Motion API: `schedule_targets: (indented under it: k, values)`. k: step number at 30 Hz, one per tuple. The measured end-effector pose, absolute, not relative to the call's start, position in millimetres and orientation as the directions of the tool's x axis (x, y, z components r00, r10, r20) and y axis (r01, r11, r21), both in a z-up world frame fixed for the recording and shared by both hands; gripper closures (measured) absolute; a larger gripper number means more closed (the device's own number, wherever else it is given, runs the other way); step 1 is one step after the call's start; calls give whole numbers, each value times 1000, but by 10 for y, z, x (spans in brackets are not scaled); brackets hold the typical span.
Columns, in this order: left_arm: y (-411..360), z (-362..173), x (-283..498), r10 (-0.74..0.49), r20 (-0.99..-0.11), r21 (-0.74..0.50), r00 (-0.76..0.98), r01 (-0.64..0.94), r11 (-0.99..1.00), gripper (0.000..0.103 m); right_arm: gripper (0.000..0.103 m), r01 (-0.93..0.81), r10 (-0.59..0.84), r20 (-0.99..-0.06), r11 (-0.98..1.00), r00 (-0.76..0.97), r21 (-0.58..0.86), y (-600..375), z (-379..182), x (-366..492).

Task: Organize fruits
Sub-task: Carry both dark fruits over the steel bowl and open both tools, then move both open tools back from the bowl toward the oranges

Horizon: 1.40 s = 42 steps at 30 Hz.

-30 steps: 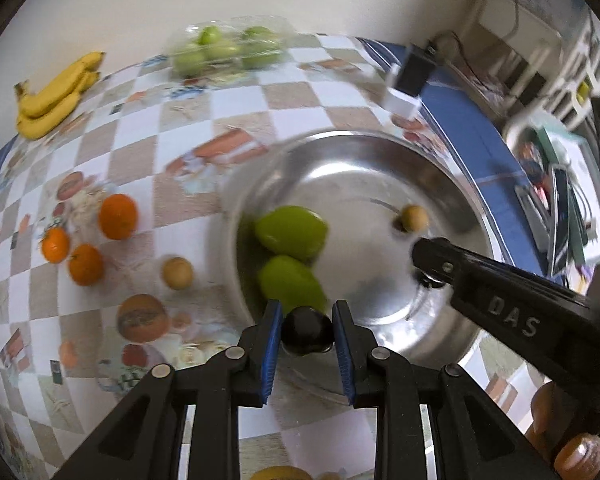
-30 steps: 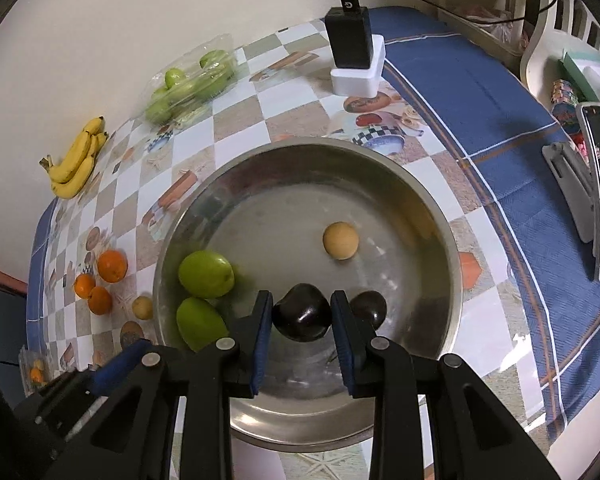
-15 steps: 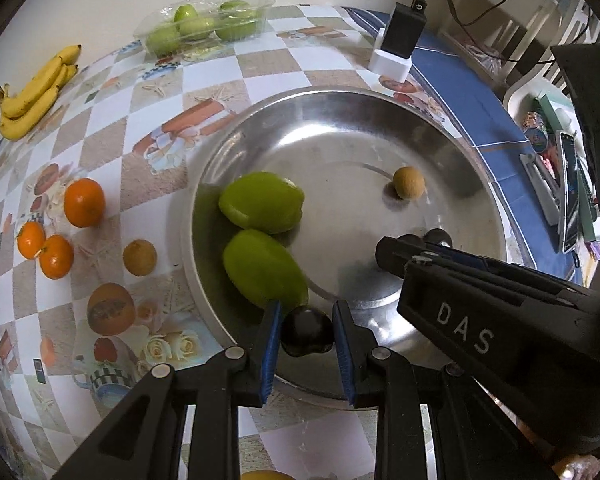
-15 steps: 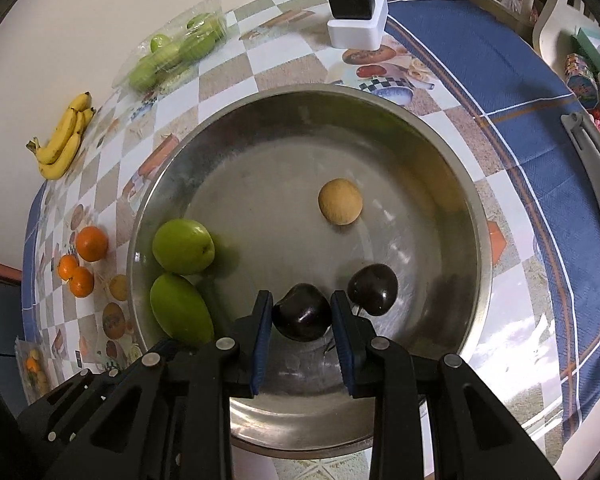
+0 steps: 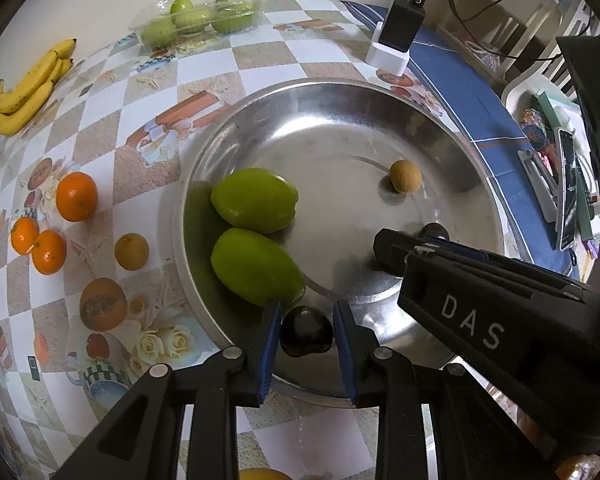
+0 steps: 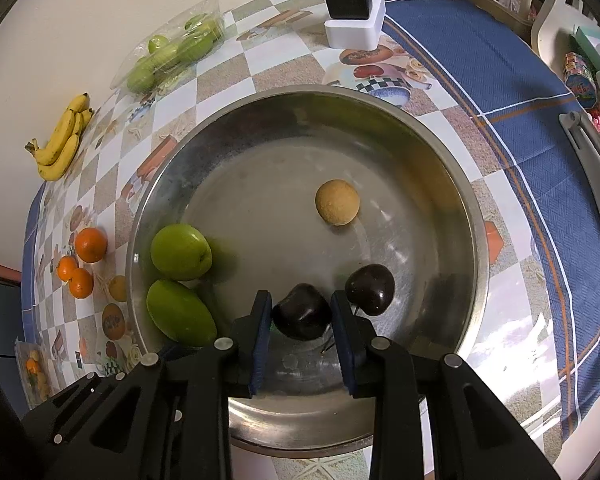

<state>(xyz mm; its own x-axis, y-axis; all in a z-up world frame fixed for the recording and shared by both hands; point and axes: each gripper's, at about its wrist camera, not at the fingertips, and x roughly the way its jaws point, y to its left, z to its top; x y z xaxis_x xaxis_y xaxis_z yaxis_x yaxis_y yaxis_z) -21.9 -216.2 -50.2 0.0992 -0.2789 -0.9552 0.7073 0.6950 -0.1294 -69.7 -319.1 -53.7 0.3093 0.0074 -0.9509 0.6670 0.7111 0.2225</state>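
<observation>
- The left gripper (image 5: 305, 334) is letting go: its jaws are opening around a dark plum (image 5: 306, 336) that sits low over the near inside wall of the steel bowl (image 5: 340, 92). A thin gap shows on the plum's left side, so the pads no longer seem to press it.
- The right gripper (image 6: 301, 318) is clenched on a second dark plum (image 6: 300, 316), both blue pads pressed to its sides, above the bowl floor near its front.
- Risk one — the freed plum may roll down the sloped wall and knock the green mango (image 5: 256, 266) lying just beside it, or slide under the right gripper's finger, which reaches across the bowl close by.
- Risk two — the two tools are crowded together. A careless lift of the left could clip the right and jar its plum loose early.
- Risk three: the right's plum hangs just beside a third plum (image 6: 370, 289) already on the bowl floor. Dropped from there, it could strike that one and bruise both.
- Both hands point steeply down into the bowl, the left near its front-left rim, the right toward the front middle.
- Also in the bowl are a green apple (image 6: 181, 252) and a small tan fruit (image 6: 337, 202); oranges (image 5: 76, 196) and bananas (image 5: 28, 84) wait on the checked cloth outside.
</observation>
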Motion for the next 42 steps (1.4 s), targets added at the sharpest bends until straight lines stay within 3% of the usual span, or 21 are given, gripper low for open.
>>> schedule_targets:
  k: [3,21,23,25,29,31,35,37,42]
  values:
    - [-2160,-492,-225,-283,-954,-133,98,708,694,61,71,668,1,-949,710,315,222,-3198,-507,-703]
    - [-1732,-220,190,-313,-931,-154,186,578,801,59,71,656,-39,-929,719,368,229,-3177,-232,-744]
    - [-1635,-223,272,-309,-930,-158,197,545,823,55,70,658,-44,-933,721,356,218,-3169,-253,-728]
    - [-1555,-228,334,-290,-932,-144,216,514,845,48,62,661,-51,-938,722,343,202,-3163,-272,-714]
    - [-1414,-291,469,-250,-940,-123,231,454,882,36,59,662,-64,-944,729,322,176,-3148,-295,-690]
    - [-1356,-333,520,-218,-947,-100,237,427,899,29,47,664,-71,-947,729,314,165,-3140,-302,-684]
    - [-1283,-388,566,-184,-951,-71,250,401,913,20,43,660,-77,-950,736,303,151,-3120,-321,-662]
    - [-1255,-410,588,-169,-952,-60,256,385,921,13,36,658,-78,-951,738,301,147,-3116,-327,-653]
    - [-1199,-457,653,-145,-954,-44,263,356,934,7,26,657,-102,-947,742,305,132,-3102,-317,-644]
